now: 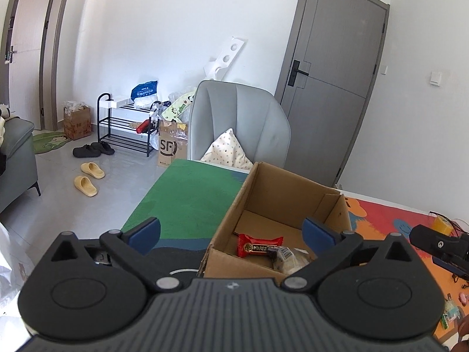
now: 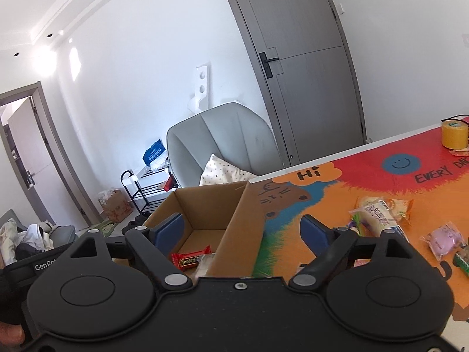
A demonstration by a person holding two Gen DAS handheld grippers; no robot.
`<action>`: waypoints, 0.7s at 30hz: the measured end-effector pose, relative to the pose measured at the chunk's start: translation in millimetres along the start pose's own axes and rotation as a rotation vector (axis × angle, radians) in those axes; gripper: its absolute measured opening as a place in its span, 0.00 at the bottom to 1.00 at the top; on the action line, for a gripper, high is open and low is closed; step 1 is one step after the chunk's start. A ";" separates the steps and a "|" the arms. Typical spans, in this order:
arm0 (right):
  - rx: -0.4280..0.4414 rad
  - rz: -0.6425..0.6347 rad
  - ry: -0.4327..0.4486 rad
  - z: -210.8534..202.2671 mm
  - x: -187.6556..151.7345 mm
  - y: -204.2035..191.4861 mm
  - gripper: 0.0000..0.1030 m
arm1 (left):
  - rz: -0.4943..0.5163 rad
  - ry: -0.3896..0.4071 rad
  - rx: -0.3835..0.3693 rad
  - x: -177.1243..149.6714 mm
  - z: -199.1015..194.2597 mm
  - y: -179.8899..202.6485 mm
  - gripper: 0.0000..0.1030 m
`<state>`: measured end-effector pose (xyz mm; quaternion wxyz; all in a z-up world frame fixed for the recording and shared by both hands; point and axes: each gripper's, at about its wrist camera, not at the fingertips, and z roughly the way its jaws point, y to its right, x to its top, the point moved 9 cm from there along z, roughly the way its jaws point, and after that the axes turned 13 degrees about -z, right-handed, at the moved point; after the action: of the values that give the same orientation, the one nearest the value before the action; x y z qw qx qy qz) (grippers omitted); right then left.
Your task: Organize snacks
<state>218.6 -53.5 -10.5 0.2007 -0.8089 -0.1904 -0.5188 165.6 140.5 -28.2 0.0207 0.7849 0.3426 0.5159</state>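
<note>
Left wrist view: my left gripper [image 1: 231, 230] and right gripper [image 2: 242, 228] both spread wide, holding nothing, above the cardboard box [image 1: 281, 187] containing a red snack bar [image 1: 258, 245] and what looks like clear-wrapped snacks [image 1: 288, 259]

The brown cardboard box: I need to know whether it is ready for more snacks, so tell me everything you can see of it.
The brown cardboard box is plain corrugated board, open-topped and upright on the colourful printed table mat. Its near left corner is torn. Inside, on the floor by the near wall, lie a red wrapped snack bar and a clear-wrapped pale snack; the rest of the floor shows bare.
</note>
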 end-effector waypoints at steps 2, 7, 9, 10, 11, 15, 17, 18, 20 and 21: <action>-0.005 0.015 -0.017 -5.4 -3.0 7.1 0.91 | 0.003 -0.006 -0.018 -2.7 -3.9 5.6 0.99; -0.038 0.012 -0.026 -24.0 -7.4 21.7 1.00 | 0.035 -0.031 -0.052 -13.5 -9.8 23.9 0.99; -0.050 0.012 -0.024 -32.4 -8.6 29.5 1.00 | 0.044 -0.039 -0.066 -17.6 -11.2 32.1 0.99; -0.057 0.013 -0.024 -36.3 -8.8 33.2 1.00 | 0.051 -0.045 -0.074 -20.9 -11.7 37.7 0.99; -0.064 0.014 -0.025 -40.0 -8.8 37.3 1.00 | 0.057 -0.050 -0.082 -23.2 -12.7 42.1 0.99; -0.105 0.024 -0.030 -53.3 -11.3 57.3 1.00 | 0.079 -0.071 -0.118 -37.3 -16.8 60.6 0.99; -0.127 0.036 -0.027 -60.1 -12.8 70.0 1.00 | 0.095 -0.087 -0.128 -44.8 -17.0 69.3 0.99; -0.137 0.041 -0.025 -63.1 -13.9 77.0 1.00 | 0.101 -0.094 -0.135 -48.3 -17.1 73.4 0.99; -0.157 0.052 -0.020 -69.2 -15.8 89.0 1.00 | 0.112 -0.113 -0.153 -56.2 -17.2 82.7 0.99; -0.170 0.057 -0.021 -71.8 -17.2 95.1 1.00 | 0.117 -0.124 -0.162 -61.5 -16.9 88.7 0.99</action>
<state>206.2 -173.2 -11.0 0.1441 -0.8336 -0.1247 -0.5185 183.2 32.8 -35.0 0.0752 0.8298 0.2513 0.4925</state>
